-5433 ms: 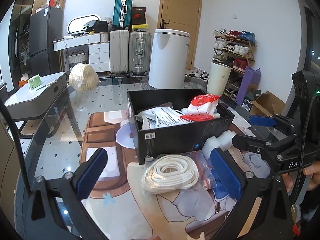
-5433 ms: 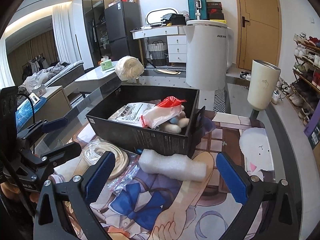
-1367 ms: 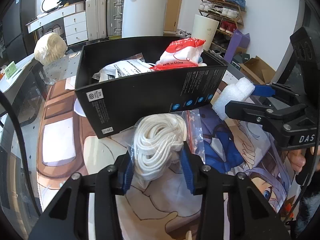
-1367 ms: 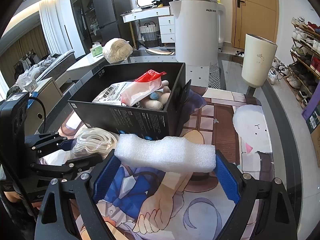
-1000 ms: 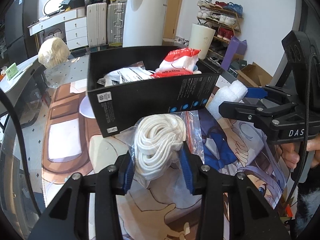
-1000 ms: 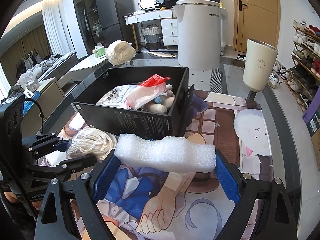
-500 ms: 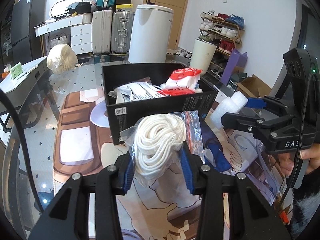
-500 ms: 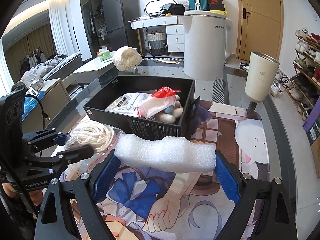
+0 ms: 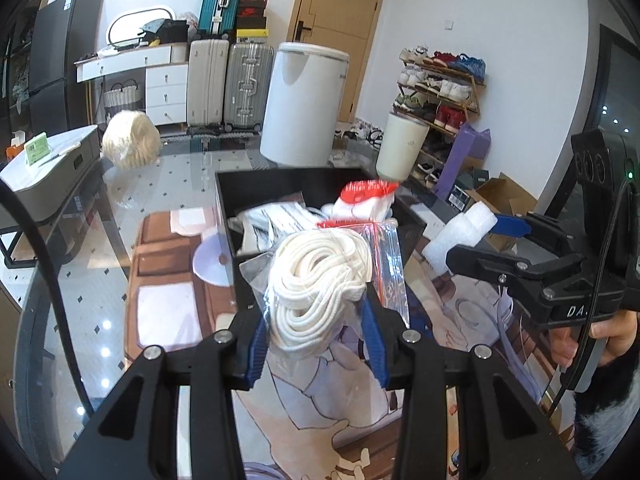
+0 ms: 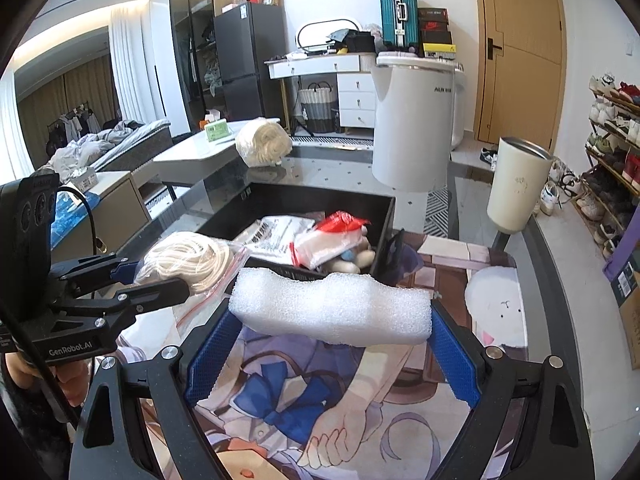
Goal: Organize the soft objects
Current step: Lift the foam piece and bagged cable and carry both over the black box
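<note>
A bagged rope coil is clamped by the left gripper and a foam block by the right gripper; both are held before the partly filled black box at frame centre, not yet deposited.

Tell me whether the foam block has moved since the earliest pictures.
Yes. The foam block, which lay before the black box, now hangs lifted in the right gripper.
</note>
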Action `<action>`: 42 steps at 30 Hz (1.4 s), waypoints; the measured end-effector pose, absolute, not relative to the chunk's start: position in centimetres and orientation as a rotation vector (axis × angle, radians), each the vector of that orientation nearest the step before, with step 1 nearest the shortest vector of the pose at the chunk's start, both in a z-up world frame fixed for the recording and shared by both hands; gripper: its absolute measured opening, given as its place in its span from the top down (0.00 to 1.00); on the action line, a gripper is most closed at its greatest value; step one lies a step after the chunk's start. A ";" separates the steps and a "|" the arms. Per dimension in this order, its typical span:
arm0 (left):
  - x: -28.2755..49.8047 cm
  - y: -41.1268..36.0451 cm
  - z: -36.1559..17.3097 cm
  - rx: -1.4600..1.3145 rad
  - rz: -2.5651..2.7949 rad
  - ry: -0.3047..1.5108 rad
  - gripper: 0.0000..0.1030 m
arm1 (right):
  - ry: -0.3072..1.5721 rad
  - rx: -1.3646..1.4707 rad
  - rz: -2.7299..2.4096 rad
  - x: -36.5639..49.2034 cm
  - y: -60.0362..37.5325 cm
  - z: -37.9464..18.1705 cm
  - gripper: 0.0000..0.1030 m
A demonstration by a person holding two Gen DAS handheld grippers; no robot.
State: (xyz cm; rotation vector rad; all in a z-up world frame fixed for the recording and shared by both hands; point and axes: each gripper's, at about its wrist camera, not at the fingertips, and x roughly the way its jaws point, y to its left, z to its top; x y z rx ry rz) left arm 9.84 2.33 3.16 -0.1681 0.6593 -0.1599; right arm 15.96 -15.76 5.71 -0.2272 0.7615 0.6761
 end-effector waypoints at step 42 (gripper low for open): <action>17.0 4.5 5.1 -0.167 -0.047 0.599 0.60 | 0.639 -0.377 0.709 21.7 -10.6 6.0 0.11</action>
